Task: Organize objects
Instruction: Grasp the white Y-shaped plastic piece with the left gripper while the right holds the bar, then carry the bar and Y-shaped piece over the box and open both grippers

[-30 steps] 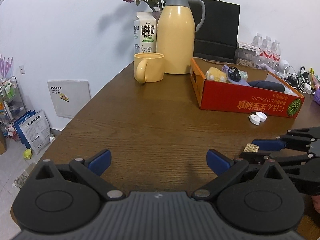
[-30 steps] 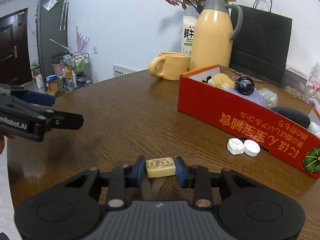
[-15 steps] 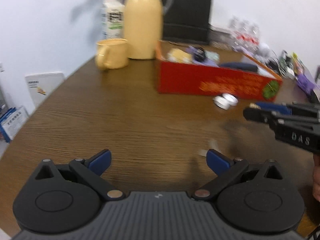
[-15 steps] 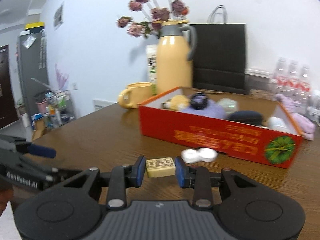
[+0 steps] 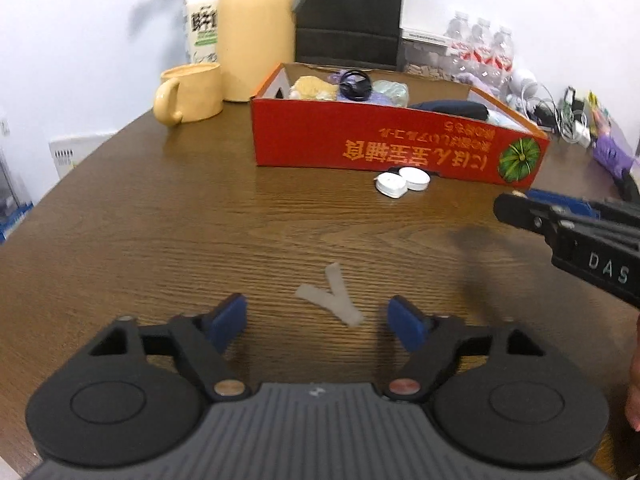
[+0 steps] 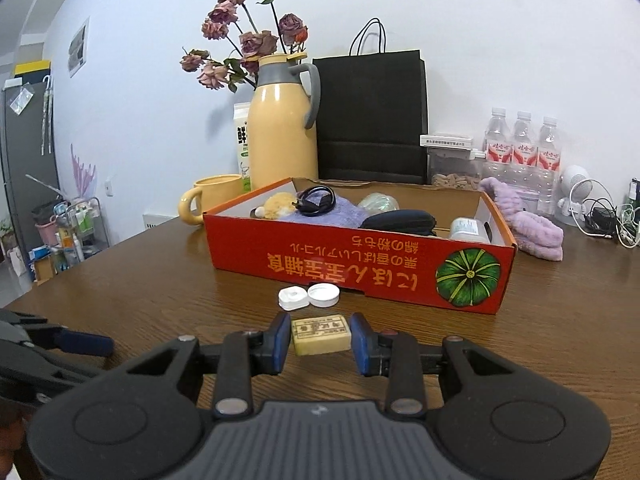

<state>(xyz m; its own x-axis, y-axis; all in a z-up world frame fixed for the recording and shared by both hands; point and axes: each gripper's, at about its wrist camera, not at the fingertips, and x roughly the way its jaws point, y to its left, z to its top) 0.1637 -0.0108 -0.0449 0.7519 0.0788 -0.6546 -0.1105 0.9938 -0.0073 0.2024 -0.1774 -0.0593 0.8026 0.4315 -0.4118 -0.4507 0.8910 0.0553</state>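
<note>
My right gripper (image 6: 320, 340) is shut on a small cream block (image 6: 321, 335) with a printed label, held just above the wooden table (image 6: 160, 304). In front of it lie two joined white round caps (image 6: 309, 297), close to the front wall of the red cardboard box (image 6: 340, 260). My left gripper (image 5: 318, 322) hangs over the table with its jaws closing. A pale V-shaped strip (image 5: 334, 296) lies flat between its blue fingertips, untouched by the pads. The right gripper (image 5: 516, 204) enters the left wrist view from the right. The box (image 5: 400, 148) holds several soft items.
Behind the box stand a yellow mug (image 5: 192, 92), a yellow thermos jug (image 6: 282, 132), a milk carton (image 5: 202, 24) and a black paper bag (image 6: 370, 116). Water bottles (image 6: 520, 148), a purple cloth (image 6: 528, 228) and cables (image 6: 604, 216) crowd the right. The table edge curves on the left.
The left gripper has travelled across the table towards the box, its jaws have narrowed, and the pale strip now lies between them. The right gripper has carried the block closer to the box.
</note>
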